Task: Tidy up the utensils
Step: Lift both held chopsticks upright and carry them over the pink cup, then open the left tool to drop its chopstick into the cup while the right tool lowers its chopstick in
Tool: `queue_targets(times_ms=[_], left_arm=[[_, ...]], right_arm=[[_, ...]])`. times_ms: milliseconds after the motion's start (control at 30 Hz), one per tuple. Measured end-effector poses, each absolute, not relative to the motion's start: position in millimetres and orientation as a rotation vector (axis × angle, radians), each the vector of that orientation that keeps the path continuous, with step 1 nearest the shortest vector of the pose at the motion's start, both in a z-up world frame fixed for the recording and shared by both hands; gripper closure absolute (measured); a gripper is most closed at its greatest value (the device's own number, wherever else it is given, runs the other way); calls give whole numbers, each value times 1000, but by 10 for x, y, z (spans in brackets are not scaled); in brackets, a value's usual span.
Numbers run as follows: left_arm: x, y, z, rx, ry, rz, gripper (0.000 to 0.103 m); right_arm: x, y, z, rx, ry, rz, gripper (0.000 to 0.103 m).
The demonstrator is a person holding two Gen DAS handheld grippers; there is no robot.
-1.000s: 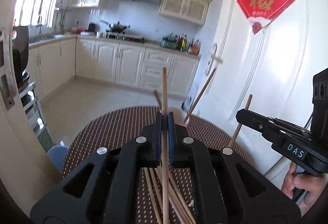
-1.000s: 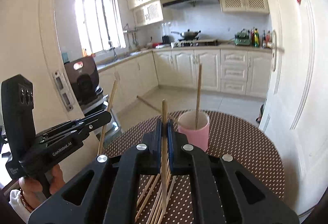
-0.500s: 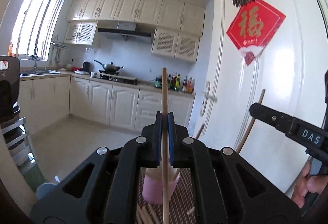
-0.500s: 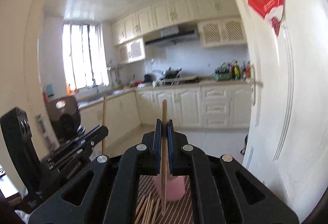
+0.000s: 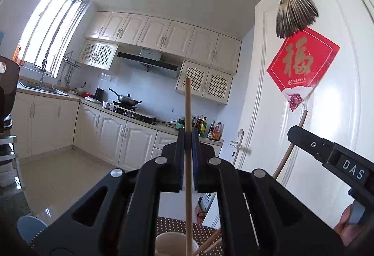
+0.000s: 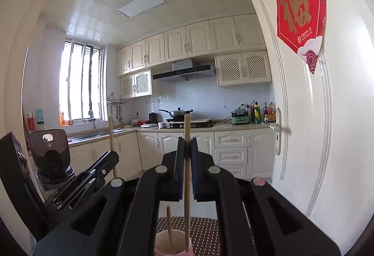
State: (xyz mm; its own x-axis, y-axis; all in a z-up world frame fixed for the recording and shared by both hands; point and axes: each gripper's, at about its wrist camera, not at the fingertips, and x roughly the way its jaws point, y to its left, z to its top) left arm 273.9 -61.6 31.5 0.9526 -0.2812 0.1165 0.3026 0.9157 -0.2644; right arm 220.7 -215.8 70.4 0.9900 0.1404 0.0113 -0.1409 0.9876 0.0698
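Chopsticks [image 5: 188, 129] pinched upright, both claws, over cup [image 6: 163, 242]

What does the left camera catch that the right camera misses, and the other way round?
Only the left view shows the whole feather fan on the door and a hand holding the right claw. Only the right view shows the window head-on and a chopstick standing in the pink cup. Both show the stove with its wok, and a claw shut on an upright chopstick.
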Motion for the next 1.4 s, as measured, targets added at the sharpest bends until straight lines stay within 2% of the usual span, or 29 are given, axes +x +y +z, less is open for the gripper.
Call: queue_targets(times_ms=[200,567,833,1100,1400], left_arm=[[2908,-672,198,-297,-98,-275,97],[3014,-786,-131,-236,-33,-280,97],[2956,-740,-77,-223,-43,-256,97],[2897,-733,45,-269,-164,-259,97],[2965,-821,-149,-207,-113,-256,96]], right_arm=[[2344,-2167,613,75,-2,163,99],[2537,-2148,411,100,92,220,99],[2561,-2104,355,99,144,236,99],[2563,-2122,381,103,146,251,99],[2654,-2107,270,108,173,274,99]])
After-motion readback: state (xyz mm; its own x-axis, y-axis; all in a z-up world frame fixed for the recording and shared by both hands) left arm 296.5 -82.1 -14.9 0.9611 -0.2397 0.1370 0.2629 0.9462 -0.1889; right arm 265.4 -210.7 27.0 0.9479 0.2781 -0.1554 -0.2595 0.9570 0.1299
